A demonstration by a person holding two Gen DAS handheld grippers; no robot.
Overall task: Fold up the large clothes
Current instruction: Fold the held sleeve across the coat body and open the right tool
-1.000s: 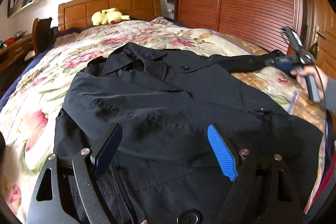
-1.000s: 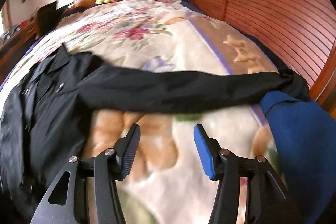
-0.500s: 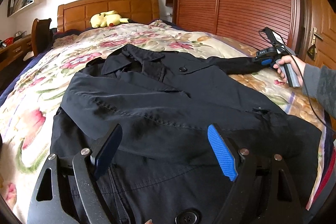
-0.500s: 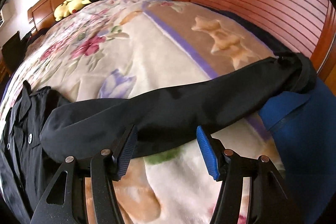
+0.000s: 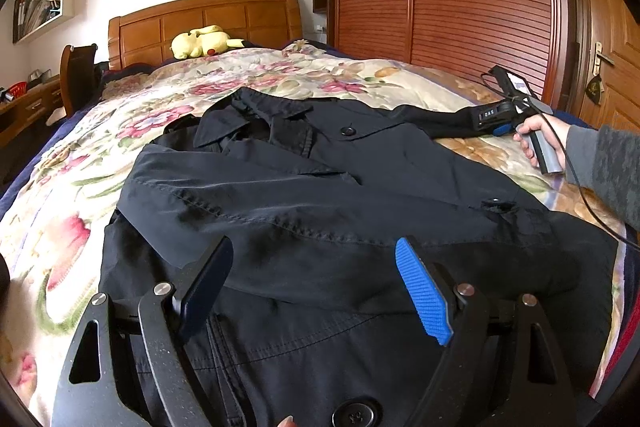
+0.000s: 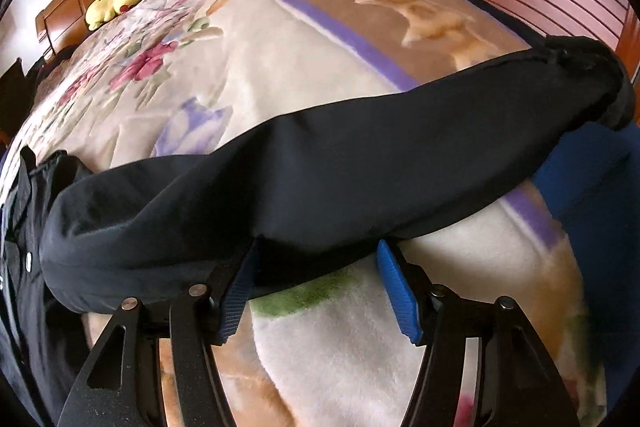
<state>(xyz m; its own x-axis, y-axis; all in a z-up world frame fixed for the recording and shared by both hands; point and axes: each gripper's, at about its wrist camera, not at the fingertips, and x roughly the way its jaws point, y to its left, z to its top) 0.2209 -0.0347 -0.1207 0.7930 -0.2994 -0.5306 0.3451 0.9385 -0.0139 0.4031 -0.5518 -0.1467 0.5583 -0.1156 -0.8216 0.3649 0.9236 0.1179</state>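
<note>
Right tongs (image 6: 316,287) now against sleeve (image 6: 340,163) edge

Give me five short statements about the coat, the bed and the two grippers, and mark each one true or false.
1. The black coat lies spread on the floral blanket. True.
2. One sleeve stretches out sideways across the blanket toward the bed's edge. True.
3. The left gripper is clamped shut on the coat's collar. False: its jaws stand wide apart above the coat's lower body, holding nothing.
4. The right gripper is far from the coat. False: it is at the outstretched sleeve, its jaws opening, with the sleeve's edge over the fingertips and not pinched.
5. A yellow plush toy lies by the headboard. True.
</note>
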